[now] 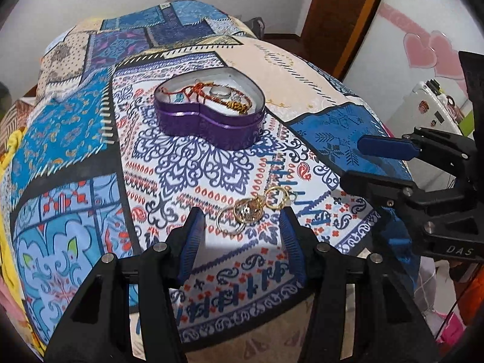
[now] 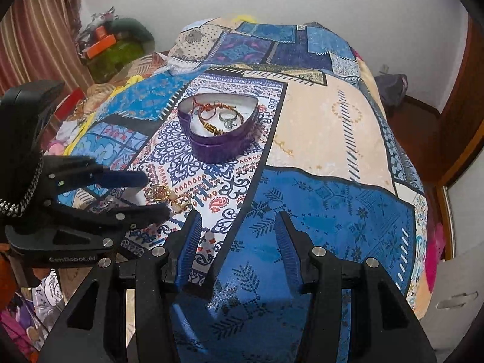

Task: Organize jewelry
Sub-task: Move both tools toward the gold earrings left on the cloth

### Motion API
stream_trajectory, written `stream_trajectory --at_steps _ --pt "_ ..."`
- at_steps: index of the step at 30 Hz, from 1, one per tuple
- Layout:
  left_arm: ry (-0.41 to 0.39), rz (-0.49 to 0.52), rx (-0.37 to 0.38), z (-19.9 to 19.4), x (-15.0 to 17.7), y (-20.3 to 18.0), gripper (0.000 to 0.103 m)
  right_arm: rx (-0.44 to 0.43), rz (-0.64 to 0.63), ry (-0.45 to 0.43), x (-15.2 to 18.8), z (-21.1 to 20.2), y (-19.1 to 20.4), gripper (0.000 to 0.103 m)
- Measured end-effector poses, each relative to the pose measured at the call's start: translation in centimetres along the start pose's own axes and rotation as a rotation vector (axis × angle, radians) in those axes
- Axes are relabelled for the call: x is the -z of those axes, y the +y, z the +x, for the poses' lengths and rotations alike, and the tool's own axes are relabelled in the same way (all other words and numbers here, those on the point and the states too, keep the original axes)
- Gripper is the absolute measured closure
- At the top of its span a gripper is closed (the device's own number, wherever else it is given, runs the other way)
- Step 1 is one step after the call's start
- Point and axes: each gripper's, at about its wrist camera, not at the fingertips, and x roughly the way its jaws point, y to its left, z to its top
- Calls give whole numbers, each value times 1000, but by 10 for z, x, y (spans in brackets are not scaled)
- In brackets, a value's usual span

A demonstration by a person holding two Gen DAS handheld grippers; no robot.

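Observation:
A purple heart-shaped tin (image 1: 208, 127) stands open on the patterned bedspread, holding red and gold bracelets (image 1: 224, 96) and a silver ring; it also shows in the right wrist view (image 2: 216, 142). A cluster of gold rings (image 1: 255, 208) lies on the cloth just ahead of my left gripper (image 1: 240, 220), which is open with a finger on each side of it. The rings also show in the right wrist view (image 2: 168, 196), next to the left gripper (image 2: 151, 195). My right gripper (image 2: 237, 219) is open and empty over the blue patch, and shows in the left wrist view (image 1: 352, 161).
The patchwork bedspread (image 2: 326, 127) covers a bed. A wooden door (image 1: 338, 15) and a wall with pink hearts (image 1: 423, 48) are at the right. Striped curtains (image 2: 39, 30) and clutter (image 2: 112, 45) are at the bed's far left side.

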Motion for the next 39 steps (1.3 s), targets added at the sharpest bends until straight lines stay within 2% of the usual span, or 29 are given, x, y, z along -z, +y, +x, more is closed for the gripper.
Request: stream_trajectory --at_steps 4,8,14,15,16,24,30,37,39 --pt "-10 16 0 2 -3 0 53 -13 -1 3 1 1 0 57" --pt "-14 31 11 3 -4 0 72 -21 4 7 1 4 -1 57" --pt "-26 21 22 3 -3 1 74 -30 4 10 -2 6 -1 57" --pt "-30 19 20 2 -3 1 82 -30 4 11 -2 7 -1 57" --pt "-37 18 22 0 -3 1 84 -31 3 12 -2 7 -1 57" --pt "-71 -23 19 -14 0 9 84 -37 -12 18 -5 9 5 57" --pt "-131 -48 2 -37 6 17 84 -48 -39 18 -9 11 14 57" --pt "-159 -80 -13 -49 12 28 84 -58 -130 18 -17 20 36 57" --pt "-153 -89 -15 -48 16 32 84 -53 -147 18 -18 23 41 60"
